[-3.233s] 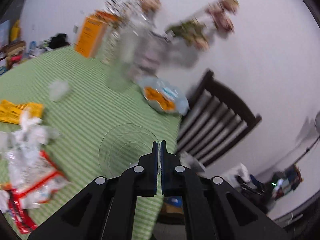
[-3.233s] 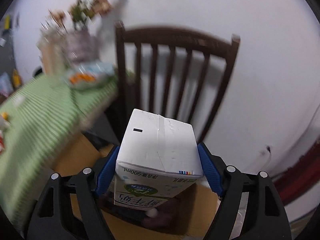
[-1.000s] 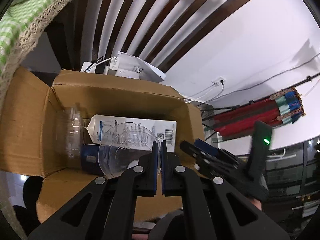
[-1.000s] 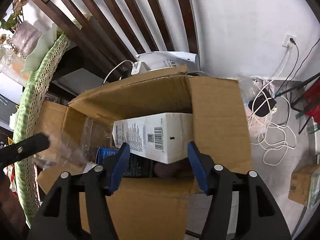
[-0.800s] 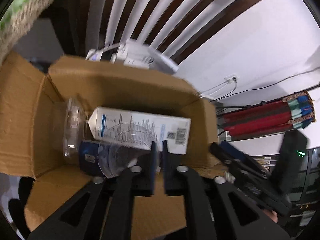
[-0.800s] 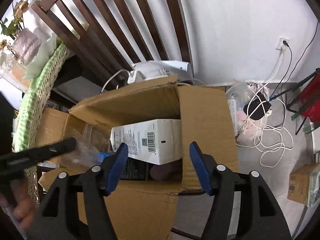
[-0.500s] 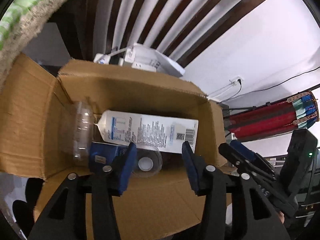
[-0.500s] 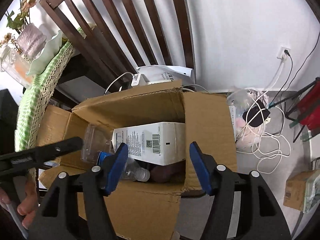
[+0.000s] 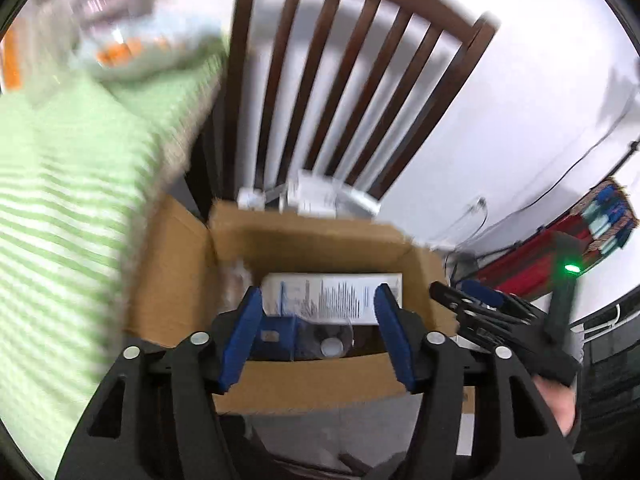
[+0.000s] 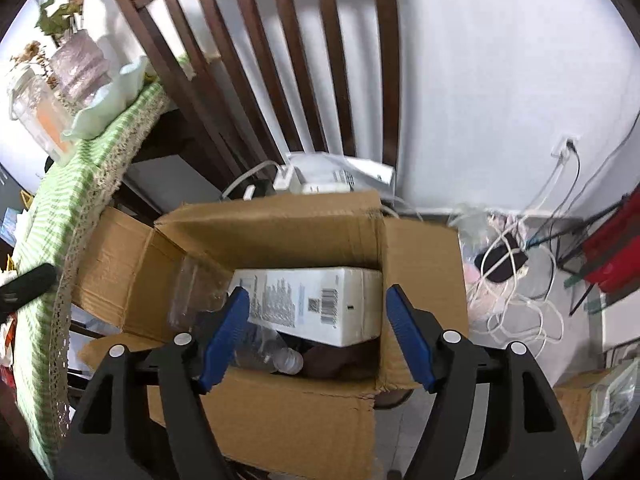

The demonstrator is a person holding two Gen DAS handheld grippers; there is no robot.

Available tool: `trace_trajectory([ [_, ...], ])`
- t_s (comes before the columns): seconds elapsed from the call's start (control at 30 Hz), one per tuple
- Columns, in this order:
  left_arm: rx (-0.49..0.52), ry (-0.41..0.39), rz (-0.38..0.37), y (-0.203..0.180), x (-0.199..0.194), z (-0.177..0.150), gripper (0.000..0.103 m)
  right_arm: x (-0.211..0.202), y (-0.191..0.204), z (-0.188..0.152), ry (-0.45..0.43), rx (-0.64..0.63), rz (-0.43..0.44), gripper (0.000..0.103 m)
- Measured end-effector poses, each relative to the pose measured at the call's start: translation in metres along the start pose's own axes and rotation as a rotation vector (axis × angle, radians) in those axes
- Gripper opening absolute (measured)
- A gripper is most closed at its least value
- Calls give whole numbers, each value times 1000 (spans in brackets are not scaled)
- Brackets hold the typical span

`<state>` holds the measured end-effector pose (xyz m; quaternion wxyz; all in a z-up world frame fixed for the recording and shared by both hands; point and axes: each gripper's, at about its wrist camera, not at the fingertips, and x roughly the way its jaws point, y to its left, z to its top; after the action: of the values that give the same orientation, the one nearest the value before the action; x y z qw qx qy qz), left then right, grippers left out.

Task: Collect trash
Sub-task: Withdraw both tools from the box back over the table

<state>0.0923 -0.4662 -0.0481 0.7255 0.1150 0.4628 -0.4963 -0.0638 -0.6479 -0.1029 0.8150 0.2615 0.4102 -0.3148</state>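
An open cardboard box (image 10: 280, 232) stands on the floor beside the table; it also shows in the left wrist view (image 9: 316, 244). Inside lie a white milk carton (image 10: 316, 304), a clear plastic bottle (image 10: 272, 350) and a clear plastic container (image 10: 192, 292). The carton (image 9: 332, 296) and a clear cup (image 9: 328, 340) show in the left wrist view. My left gripper (image 9: 316, 336) is open and empty above the box. My right gripper (image 10: 316, 332) is open and empty above the box; it also appears at the right of the left wrist view (image 9: 480, 312).
A dark wooden chair (image 10: 256, 60) stands behind the box against the white wall. The green striped tablecloth (image 9: 60, 184) lies to the left, with jars and flowers (image 10: 60, 68) on it. Cables and a power strip (image 10: 516, 272) lie on the floor to the right.
The right gripper let the milk carton go into the box. The left gripper opened and dropped the clear cup into the box, then lifted and tilted up toward the table.
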Motion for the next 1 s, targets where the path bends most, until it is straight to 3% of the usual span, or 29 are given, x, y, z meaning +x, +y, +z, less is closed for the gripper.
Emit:
trace_trajectory([
  [0.1, -23, -141, 50, 20, -55, -3, 66, -7, 15, 7, -27, -34, -1, 69],
  [0.17, -66, -188, 81, 35, -80, -5, 67, -12, 31, 13, -48, -67, 15, 69],
  [0.47, -129, -322, 277, 82, -154, -28, 71, -30, 110, 25, -138, -212, 123, 70],
  [0.6, -184, -359, 367, 114, -184, -48, 75, -33, 146, 24, -161, -286, 167, 72],
  [0.73, -313, -377, 503, 163, -219, -81, 77, -35, 182, 20, -185, -381, 206, 75],
  [1.0, -543, -360, 649, 247, -265, -145, 77, -25, 235, 8, -167, -461, 270, 75],
])
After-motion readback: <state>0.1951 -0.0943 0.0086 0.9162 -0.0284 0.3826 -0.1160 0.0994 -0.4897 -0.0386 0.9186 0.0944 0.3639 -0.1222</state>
